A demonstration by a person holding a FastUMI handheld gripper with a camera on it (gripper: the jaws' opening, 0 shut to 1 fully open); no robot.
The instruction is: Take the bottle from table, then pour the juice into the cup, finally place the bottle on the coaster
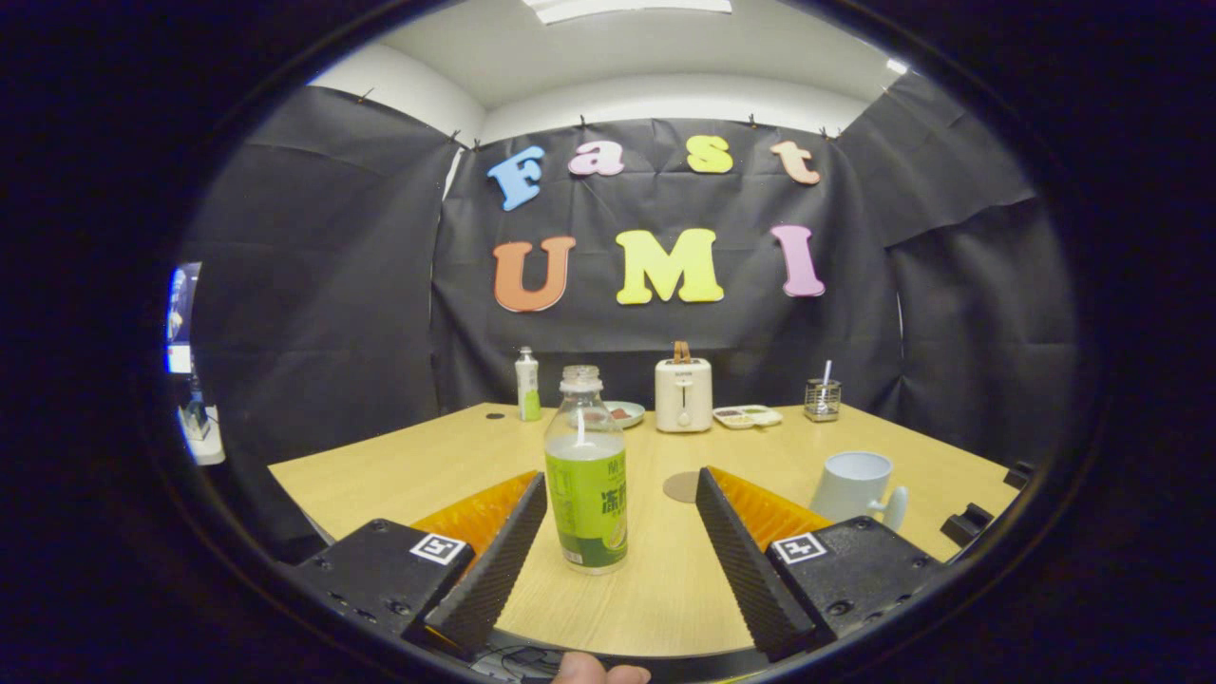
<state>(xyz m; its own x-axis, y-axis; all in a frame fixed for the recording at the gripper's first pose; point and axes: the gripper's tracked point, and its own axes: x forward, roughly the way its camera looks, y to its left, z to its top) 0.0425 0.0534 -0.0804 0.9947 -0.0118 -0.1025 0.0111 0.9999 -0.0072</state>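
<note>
Gripper view: bottle stands upright on the wooden table, between the two fingers of the gripper but touching neither. The jaws stand wide apart, the left finger just beside the bottle's label and the right finger farther off, so the bottle sits left of centre in the opening. It has no cap on its neck. The upper part is clear and looks empty; a green label wraps the lower half, hiding how much juice is inside.

Judging by its look, the bottle is thin clear plastic, light, and likely to dent under a hard squeeze. With the neck open, squeezing could push juice out, and any tilt spills it. The labelled middle seems the best place to grip: it is the widest, straightest stretch, and the ribbed pads should hold on the label film better than on bare plastic. A grip near the neck would leave it top-held and prone to swing.

The coaster, a flat round disc, lies beyond the fingers to the right of the bottle. The pale cup stands farther right, its handle facing right, well apart from the bottle.
</note>
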